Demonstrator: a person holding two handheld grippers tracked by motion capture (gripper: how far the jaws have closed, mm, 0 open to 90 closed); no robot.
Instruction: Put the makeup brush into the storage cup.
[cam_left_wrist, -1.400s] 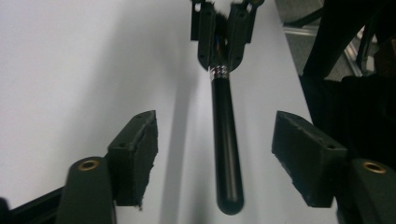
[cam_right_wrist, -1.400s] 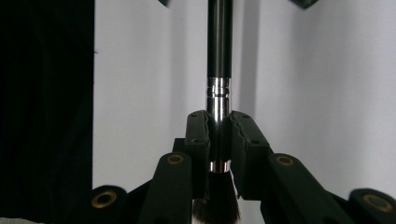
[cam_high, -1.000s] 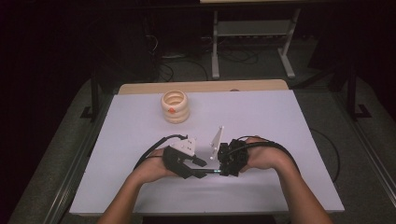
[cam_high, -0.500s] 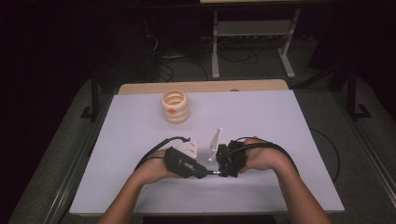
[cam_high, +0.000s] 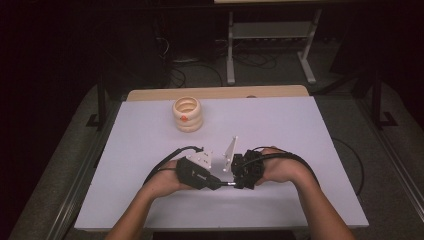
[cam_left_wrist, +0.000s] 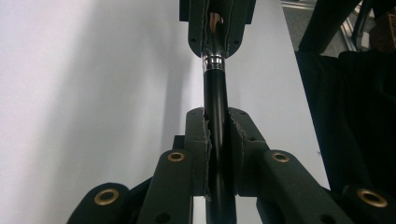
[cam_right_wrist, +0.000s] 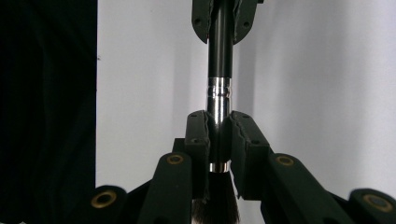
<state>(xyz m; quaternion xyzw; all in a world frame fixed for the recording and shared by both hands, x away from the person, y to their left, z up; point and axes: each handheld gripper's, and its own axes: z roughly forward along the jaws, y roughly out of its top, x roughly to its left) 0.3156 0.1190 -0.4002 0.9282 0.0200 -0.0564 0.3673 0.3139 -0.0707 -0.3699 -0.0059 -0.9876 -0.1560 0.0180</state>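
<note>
Low in the high view's centre, the left gripper (cam_high: 216, 183) has just clenched onto a slim black brush with a silver ferrule (cam_left_wrist: 215, 93); the right gripper (cam_high: 237, 183) grips its ferrule. Farther up-left stands a cream ringed holder (cam_high: 187, 114).

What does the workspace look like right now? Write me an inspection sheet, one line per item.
Surface: white table top, wooden strip along its far edge.
Job's things: black-handled brush with silver ferrule and dark bristles, held level above the table between both grippers.
Clutter: cream ringed holder with an orange mark, standing at the far left of the table.
Grippers: left gripper has just closed, now shut on the handle; right gripper shut on the ferrule.
Cables: black cable loops from the left gripper; another runs off the right side.
Surroundings: dark room, grey metal rack beyond the table.
</note>
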